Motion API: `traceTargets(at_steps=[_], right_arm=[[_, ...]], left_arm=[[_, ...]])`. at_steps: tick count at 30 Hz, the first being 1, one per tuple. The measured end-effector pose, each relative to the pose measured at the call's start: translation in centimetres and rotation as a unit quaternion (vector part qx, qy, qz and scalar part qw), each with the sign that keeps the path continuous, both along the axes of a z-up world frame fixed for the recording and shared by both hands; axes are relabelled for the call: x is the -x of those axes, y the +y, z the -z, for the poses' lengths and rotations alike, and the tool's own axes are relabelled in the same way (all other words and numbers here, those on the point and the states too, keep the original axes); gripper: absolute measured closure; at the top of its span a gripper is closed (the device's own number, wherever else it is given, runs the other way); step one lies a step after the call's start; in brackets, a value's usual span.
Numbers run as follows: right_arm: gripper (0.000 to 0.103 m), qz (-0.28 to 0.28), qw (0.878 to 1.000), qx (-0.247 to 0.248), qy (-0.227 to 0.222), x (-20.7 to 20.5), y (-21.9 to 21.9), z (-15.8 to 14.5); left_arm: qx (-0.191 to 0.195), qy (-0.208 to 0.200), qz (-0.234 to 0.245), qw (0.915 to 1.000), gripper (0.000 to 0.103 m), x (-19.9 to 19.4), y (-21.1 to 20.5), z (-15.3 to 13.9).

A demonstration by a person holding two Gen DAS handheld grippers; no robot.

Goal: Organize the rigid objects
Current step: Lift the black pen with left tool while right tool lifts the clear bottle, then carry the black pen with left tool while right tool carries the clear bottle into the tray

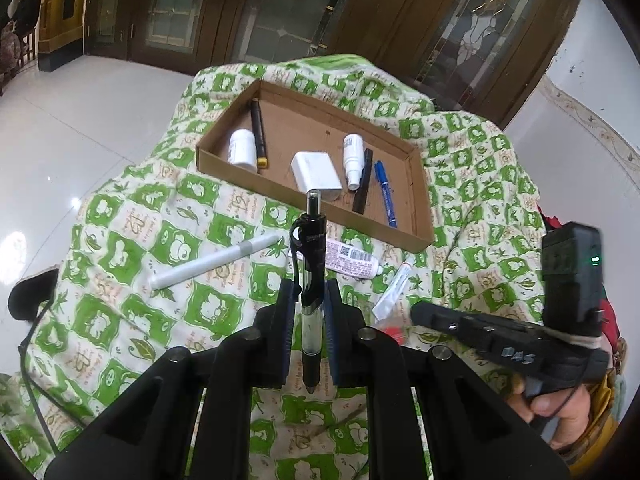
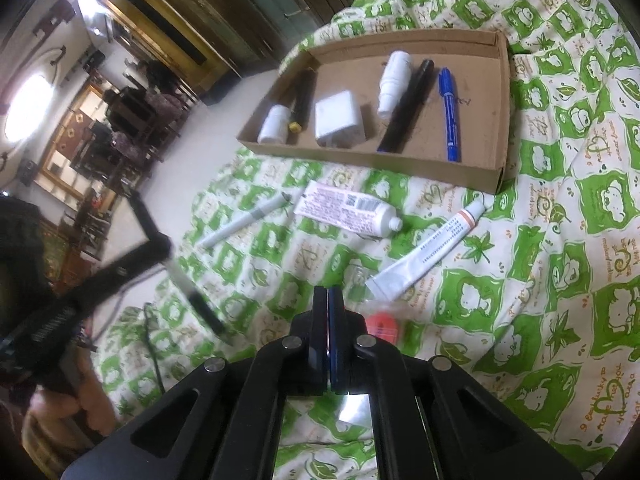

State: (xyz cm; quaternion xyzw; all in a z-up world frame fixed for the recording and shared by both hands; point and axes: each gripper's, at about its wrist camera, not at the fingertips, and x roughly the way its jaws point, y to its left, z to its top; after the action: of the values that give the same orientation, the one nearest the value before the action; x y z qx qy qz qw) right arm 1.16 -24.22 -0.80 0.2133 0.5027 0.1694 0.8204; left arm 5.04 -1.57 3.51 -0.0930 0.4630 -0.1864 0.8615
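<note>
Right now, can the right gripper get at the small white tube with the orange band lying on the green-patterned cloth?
Probably yes. The small white tube with the orange band lies in the open just ahead of the right gripper, nothing over it. But its fingers are shut and empty, so they must open first.

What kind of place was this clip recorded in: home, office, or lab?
Most likely a home. The work surface is draped in a green-and-white patterned cloth, dark wooden doors with decorative glass stand behind it, and a room with wooden furniture opens beyond the glossy white tiled floor.
</note>
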Motion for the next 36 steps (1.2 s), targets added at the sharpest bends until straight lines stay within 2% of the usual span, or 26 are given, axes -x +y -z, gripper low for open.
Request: traceTargets(at_steps=[10,14,16,18,19,21,25,27,30,31,33,36], right_arm=[[0.102,0.009,0.999,-0.035,-0.001,-0.8,-1.0,-0.3],[0.100,-0.021,0.998,-0.025,0.049,-1.4,-0.2,1.1],[0.087,-0.037,0.997,-0.010,0.063,-1.4,0.9,1.7],[0.059,-0.046,0.996,-0.007,0.076,-1.3,1.6,2.2],[0.058,-0.045,0.996,-0.005,0.078,-1.1,1.7,2.4],[0.058,-0.037,0.995,0.012,0.089,-1.2,1.5,2.9],[0.058,0.015,0.995,0.028,0.098,-1.1,-0.3,3.0],[0.058,0.009,0.993,0.045,0.111,-1.3,0.0,3.5],[0.058,-0.030,0.984,0.092,0.149,-1.4,2.3,5.5],[0.060,-0.036,0.982,0.105,0.150,-1.4,2.8,5.9],[0.078,-0.044,0.982,0.122,0.135,-1.4,3.4,5.5],[0.078,-0.047,0.987,0.105,0.109,-1.2,3.7,4.6]], left_arm=[[0.005,0.013,0.002,0.9999,0.091,-2.2,-0.1,1.1],[0.017,0.015,-0.002,0.9997,0.091,-2.5,0.2,1.4],[0.021,0.019,-0.003,0.9996,0.091,-2.5,0.4,1.7],[0.021,0.020,-0.003,0.9996,0.091,-2.5,0.5,2.0],[0.024,0.022,-0.004,0.9995,0.091,-2.5,0.6,2.1],[0.028,0.023,-0.005,0.9993,0.091,-2.6,0.7,2.2],[0.029,0.024,-0.005,0.9993,0.091,-2.7,0.8,2.4],[0.029,0.026,-0.006,0.9992,0.091,-2.7,0.8,2.5],[0.030,0.029,-0.005,0.9991,0.091,-2.7,0.7,2.6],[0.029,0.029,-0.004,0.9991,0.091,-2.7,0.6,2.6],[0.028,0.027,-0.003,0.9992,0.091,-2.7,0.6,2.4],[0.026,0.025,-0.005,0.9993,0.091,-2.8,0.8,1.9]])
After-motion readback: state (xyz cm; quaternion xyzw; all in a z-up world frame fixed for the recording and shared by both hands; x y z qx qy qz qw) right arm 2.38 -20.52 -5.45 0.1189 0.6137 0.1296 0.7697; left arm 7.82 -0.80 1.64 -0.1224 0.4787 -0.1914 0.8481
